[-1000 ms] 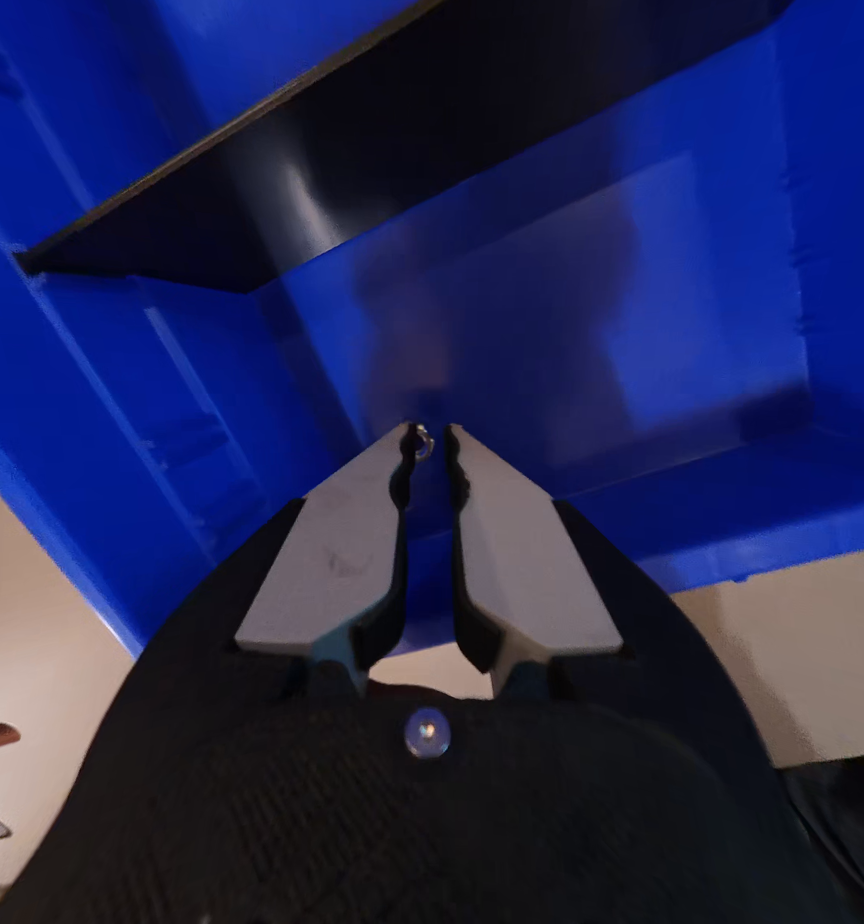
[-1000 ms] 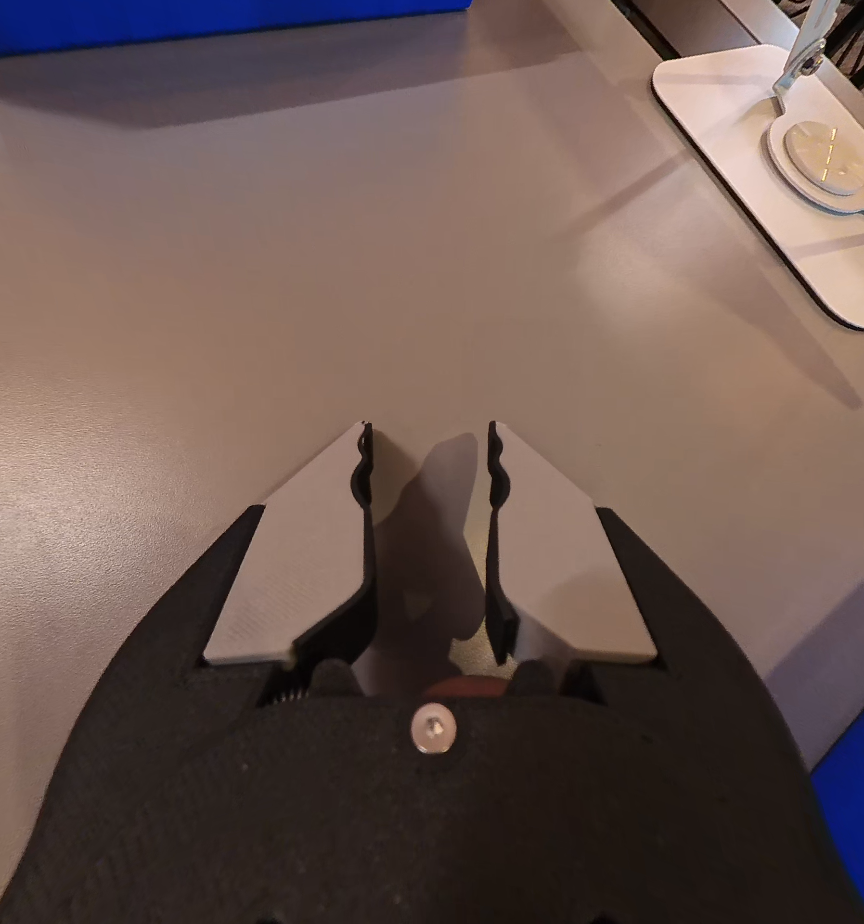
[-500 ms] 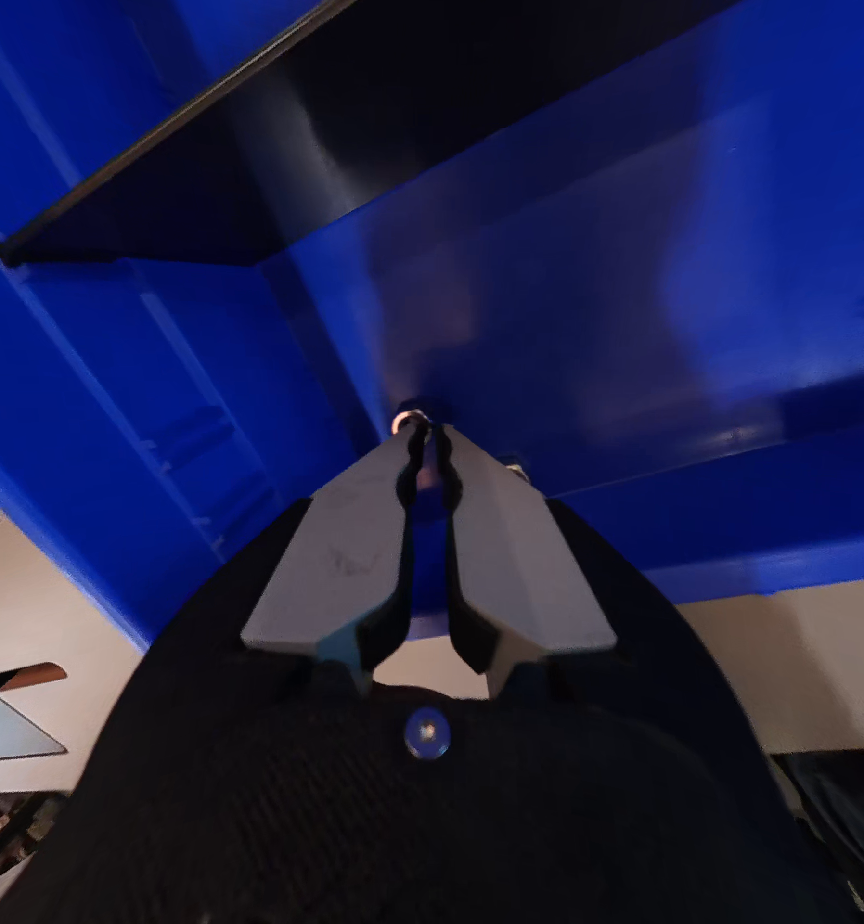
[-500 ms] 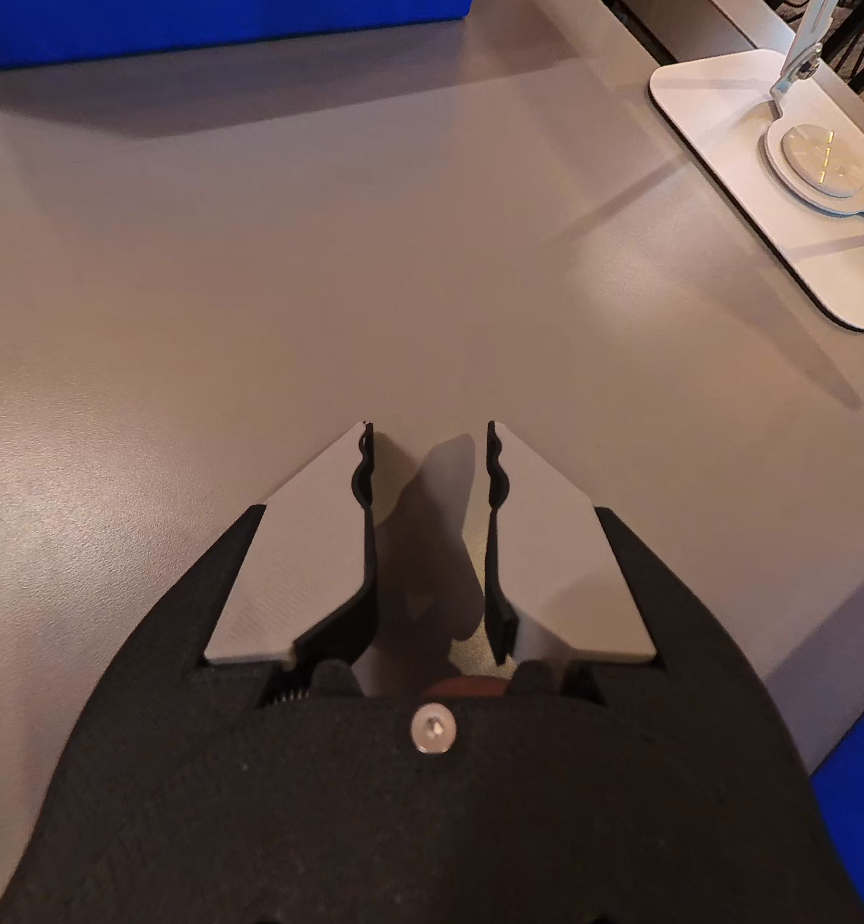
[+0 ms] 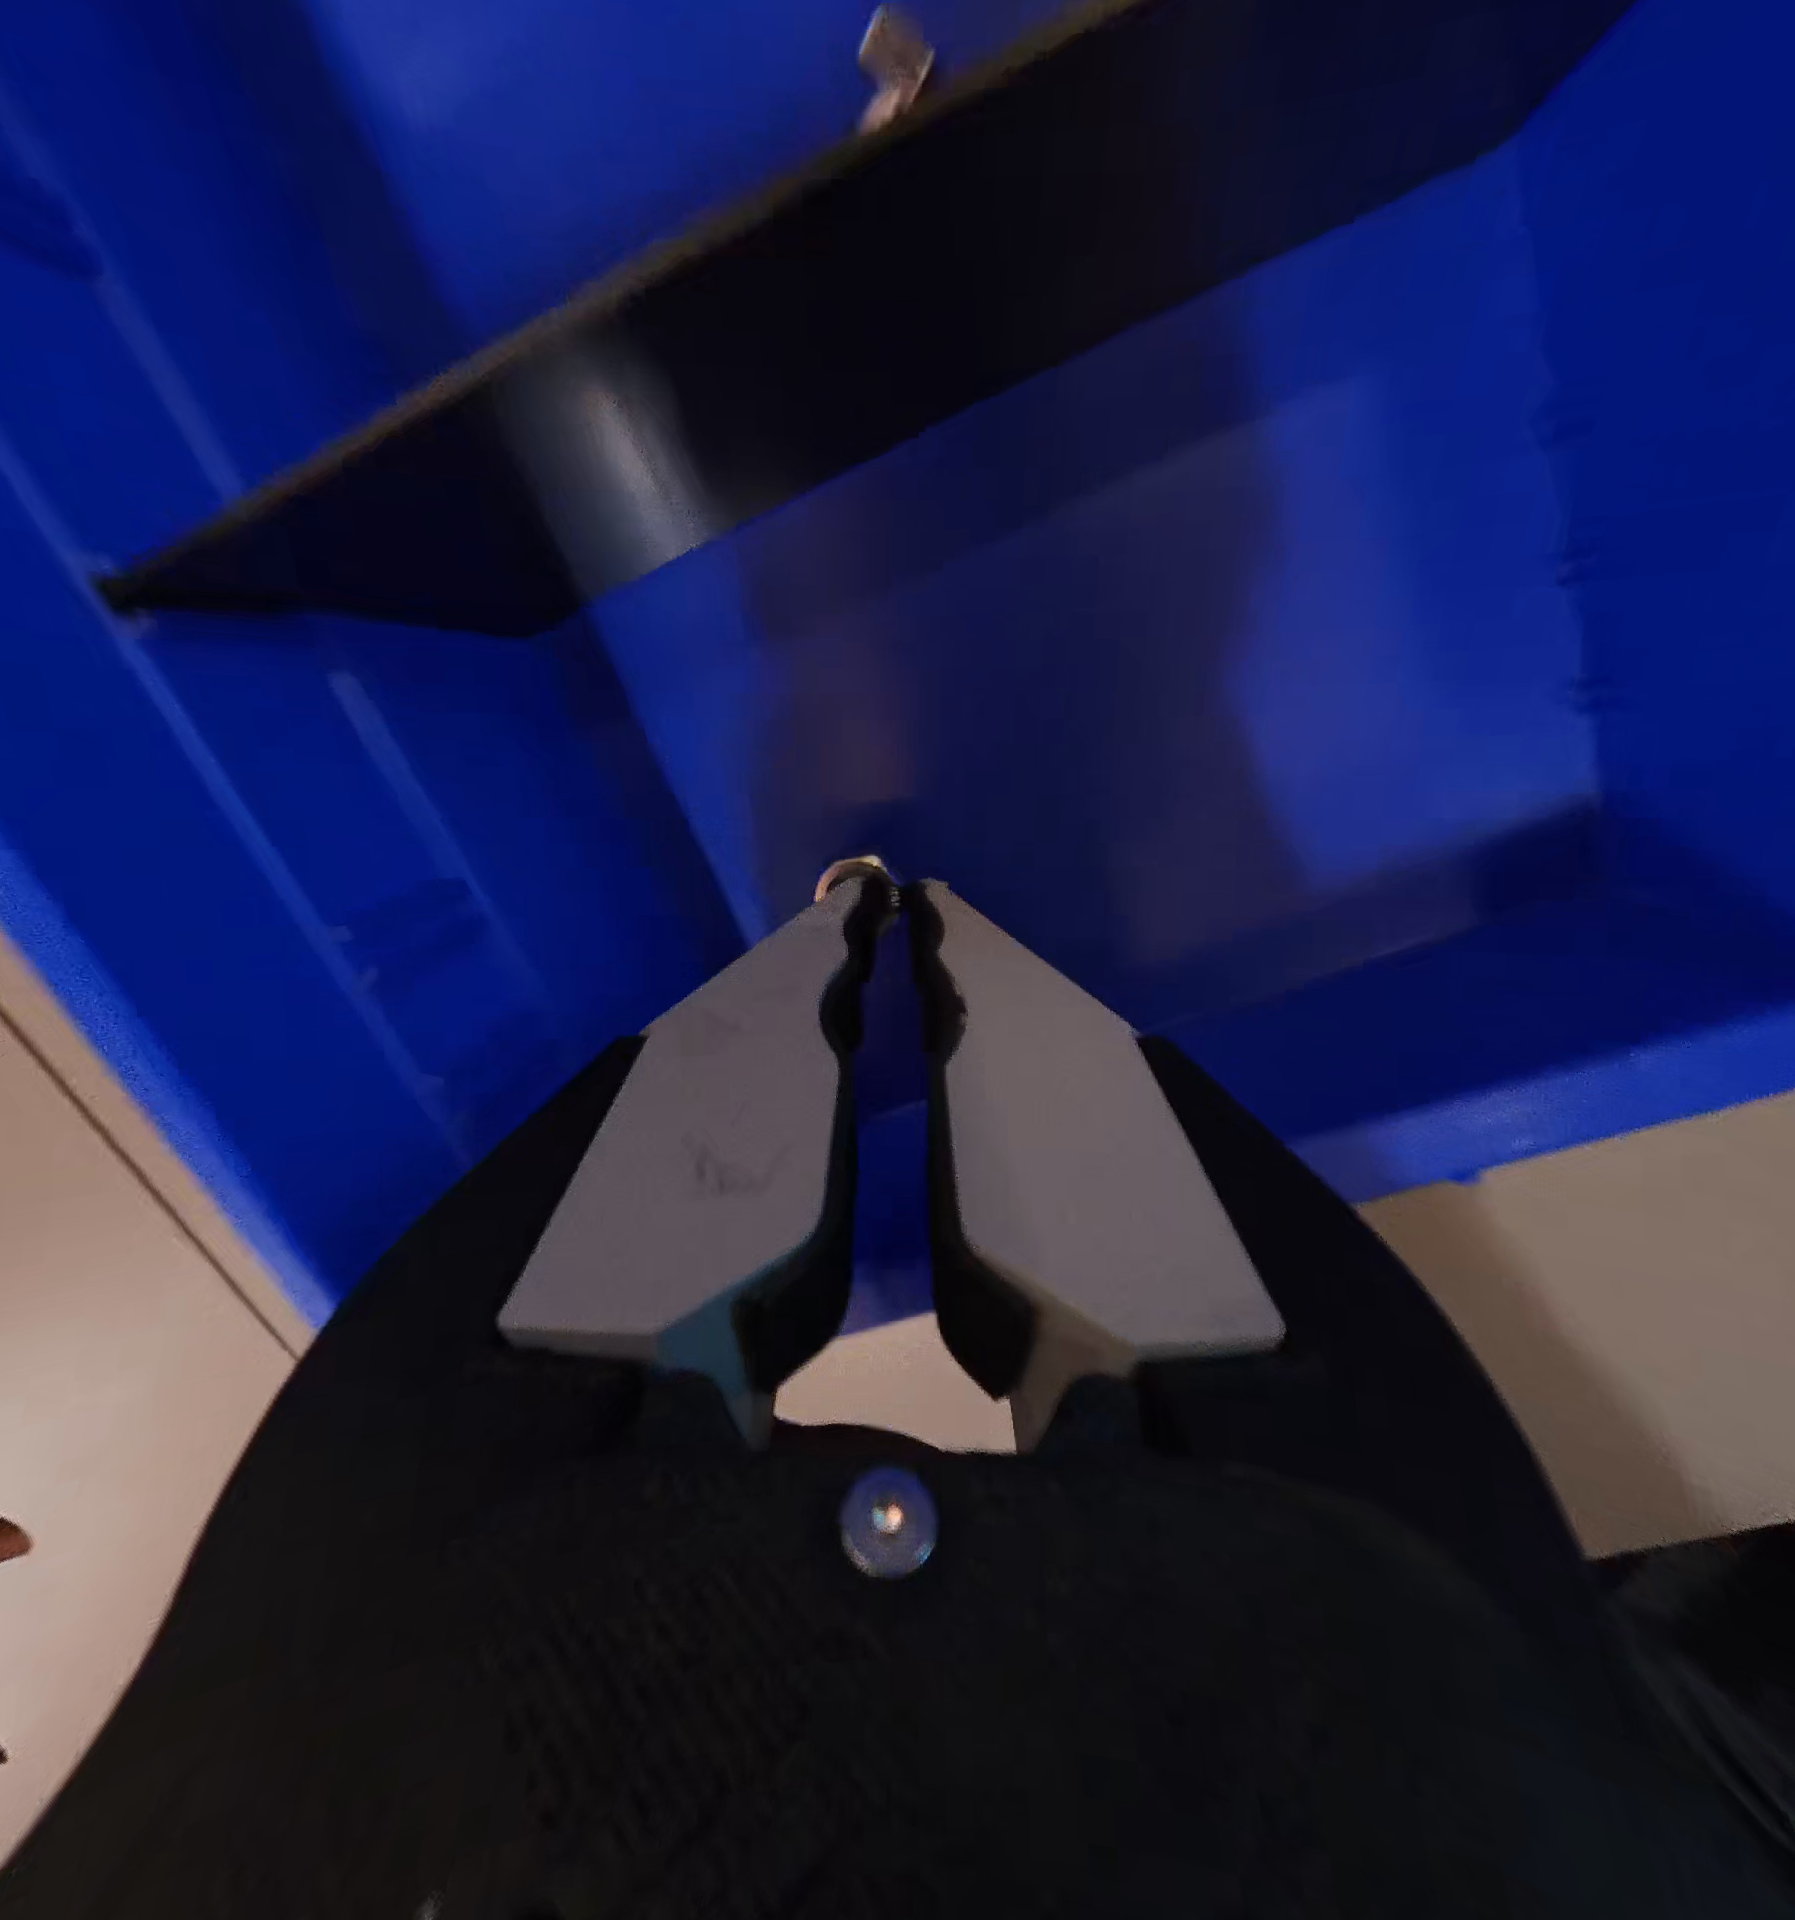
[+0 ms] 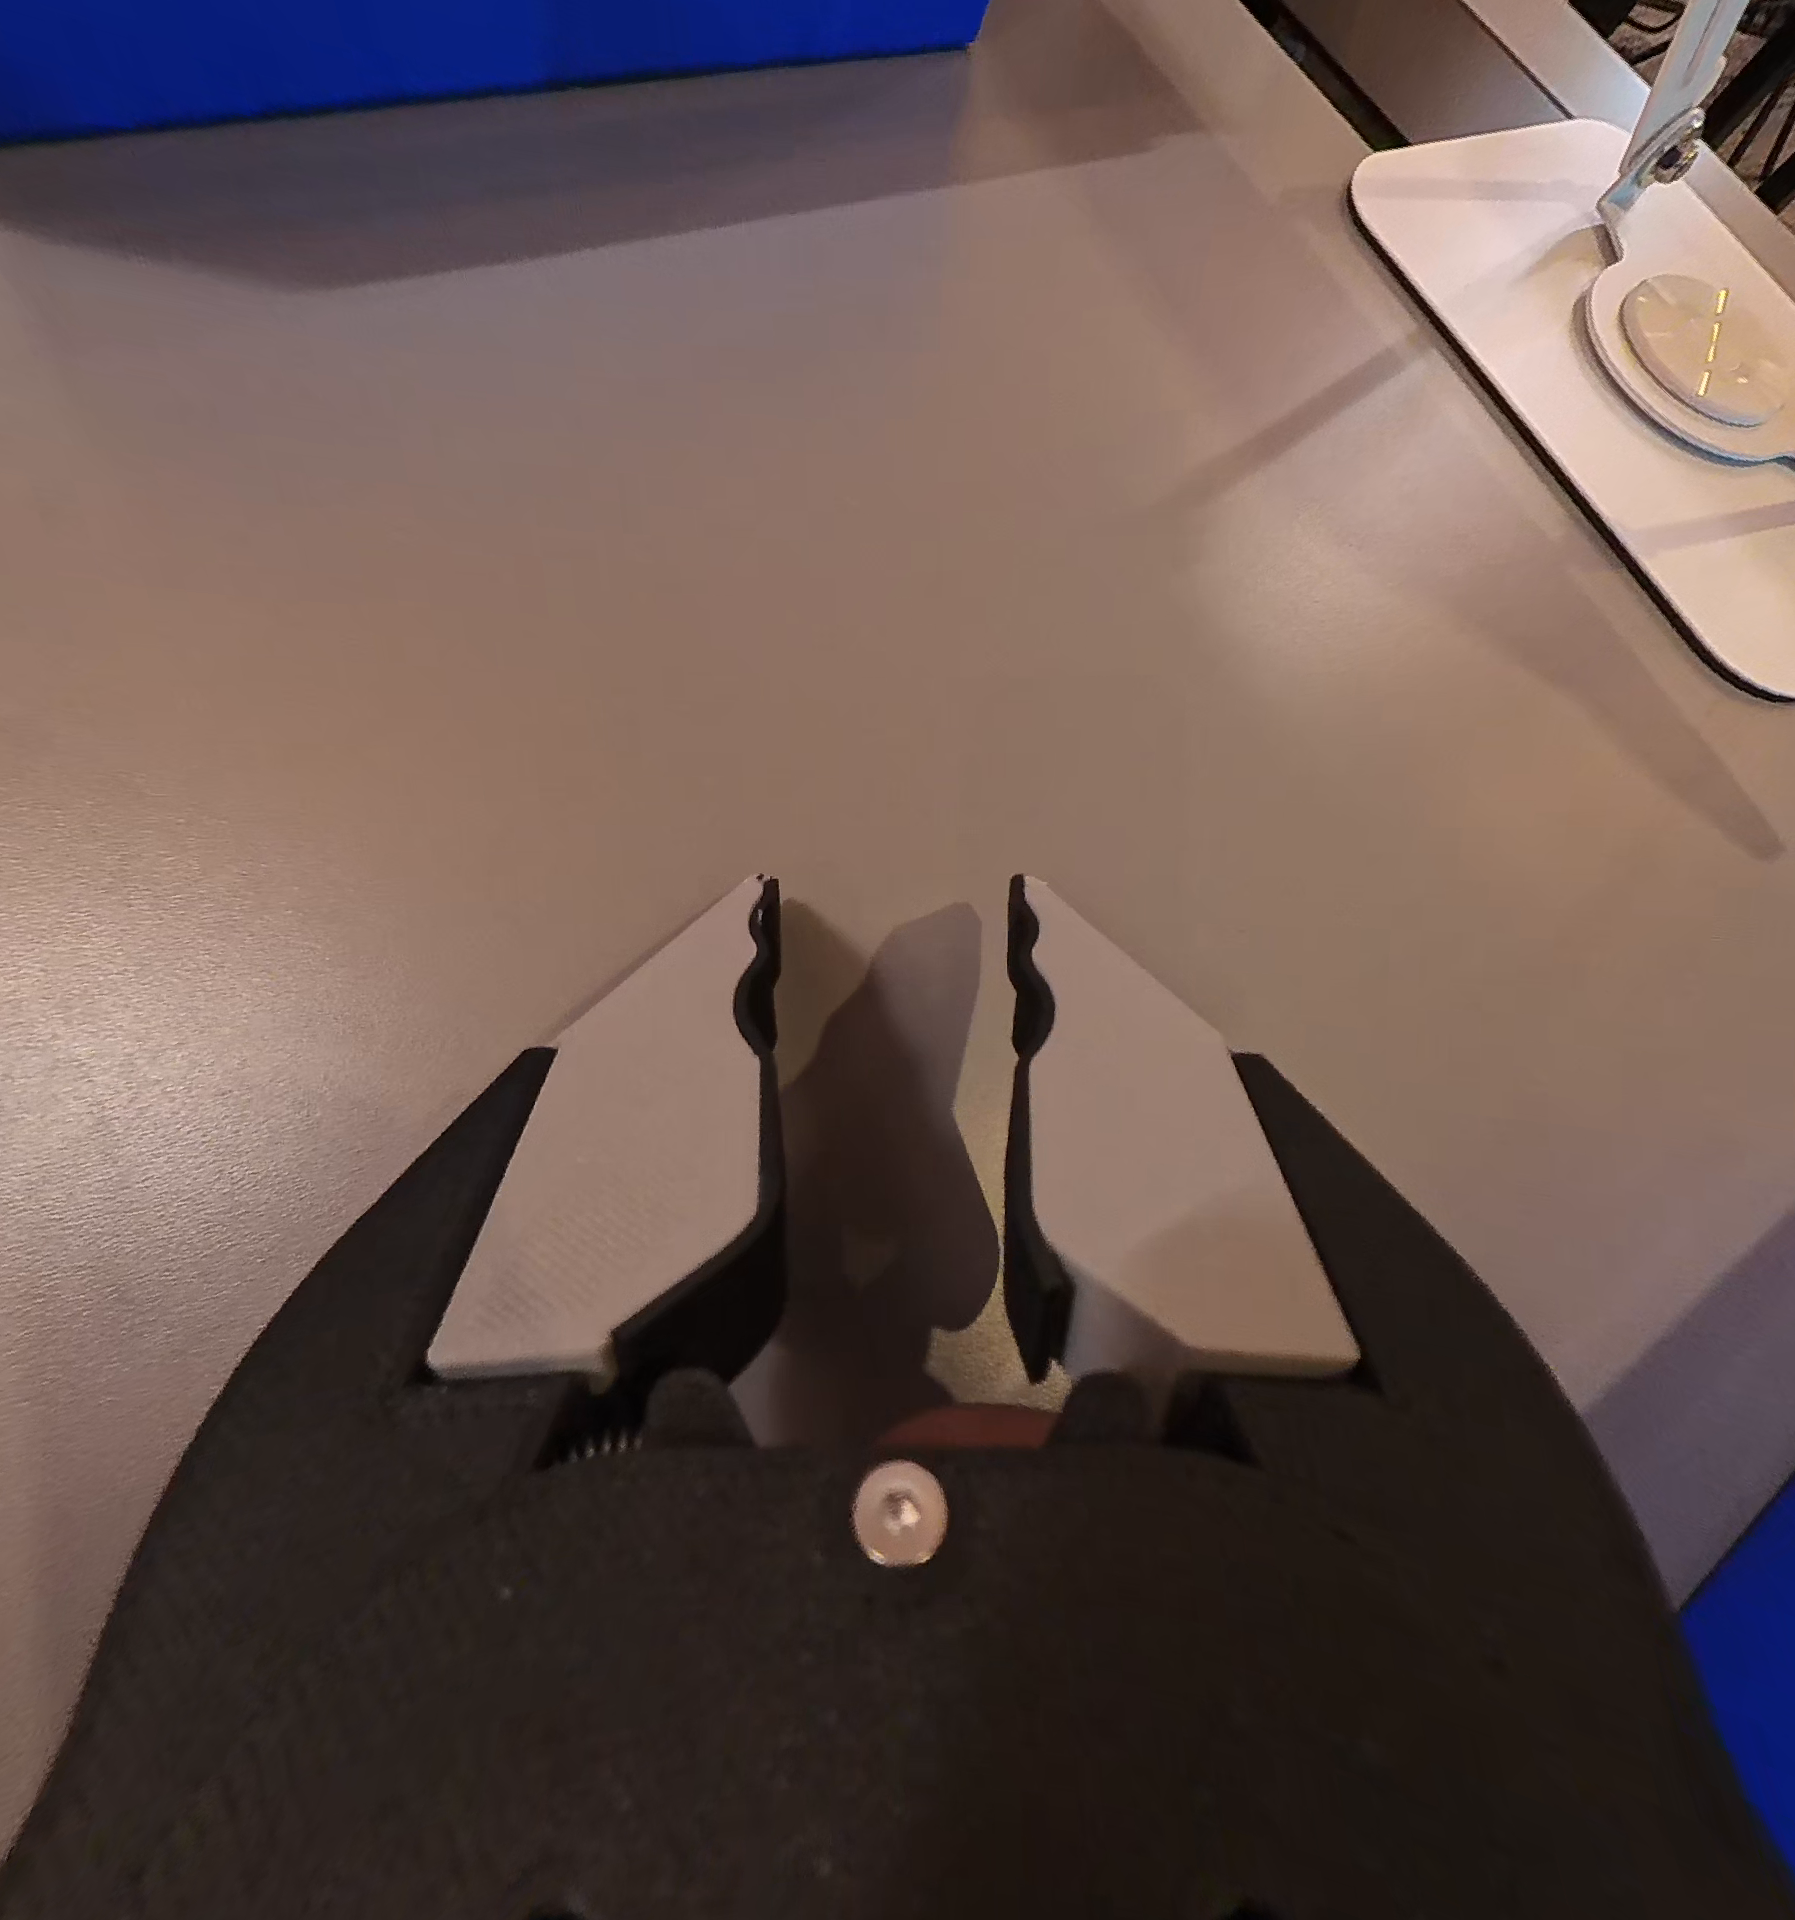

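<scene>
Two grippers, one inside a blue bin (image 5: 1495,520), the other over a grey table (image 6: 664,520).

Largest is the bin, split by a black divider (image 5: 872,343); the left gripper (image 5: 895,894) reaches into its near compartment, fingertips pinched on a small metal ring (image 5: 851,868) just above the floor. On the table, the right gripper (image 6: 893,894) hovers with jaws parted and empty; a white stand base (image 6: 1558,343) lies far right, a blue bin wall (image 6: 457,62) along the far edge.

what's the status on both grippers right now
Left gripper shut on small metal ring, over blue bin by black divider. Right gripper open, empty, above grey table. White lamp base far right.
</scene>
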Available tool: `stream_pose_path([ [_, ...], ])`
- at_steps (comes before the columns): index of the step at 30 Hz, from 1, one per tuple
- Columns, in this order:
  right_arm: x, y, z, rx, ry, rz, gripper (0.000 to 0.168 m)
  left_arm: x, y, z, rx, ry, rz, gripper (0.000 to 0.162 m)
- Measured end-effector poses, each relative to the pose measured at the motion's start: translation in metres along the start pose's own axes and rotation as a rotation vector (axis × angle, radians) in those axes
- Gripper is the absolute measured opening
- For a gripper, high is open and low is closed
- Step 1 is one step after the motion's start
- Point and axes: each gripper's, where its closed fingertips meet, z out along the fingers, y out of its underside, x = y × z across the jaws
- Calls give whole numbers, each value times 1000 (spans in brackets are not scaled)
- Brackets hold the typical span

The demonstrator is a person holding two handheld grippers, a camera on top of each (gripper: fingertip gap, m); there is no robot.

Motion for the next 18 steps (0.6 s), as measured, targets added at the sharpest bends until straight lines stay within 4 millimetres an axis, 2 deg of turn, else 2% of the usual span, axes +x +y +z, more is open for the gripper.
stream_pose_path([
  [1, 0, 0, 0, 1, 0, -1, 41, 3, -7, -9, 30, -15, 17, 4],
  [3, 0, -1, -1, 4, 2, -2, 41, 10, -27, -33, 118, -59, 57, 4],
  [5, 1, -2, -1, 7, 6, -2, 40, 28, -51, -61, 221, -61, 109, 4],
  [8, 4, -3, -3, 14, 16, -1, 40, 93, -82, -93, 357, 85, 237, 4],
  [10, 6, -4, -5, 22, 23, 5, 40, 139, -91, -102, 387, 161, 340, 4],
  [12, 9, -6, -7, 29, 30, 10, 40, 184, -95, -100, 389, 225, 435, 4],
  [14, 11, -7, -8, 34, 37, 11, 40, 222, -95, -87, 365, 262, 508, 4],
  [16, 12, -7, -9, 37, 40, 12, 40, 247, -94, -64, 325, 253, 573, 4],
  [18, 12, -8, -10, 39, 42, 11, 40, 258, -96, -38, 285, 201, 611, 4],
])
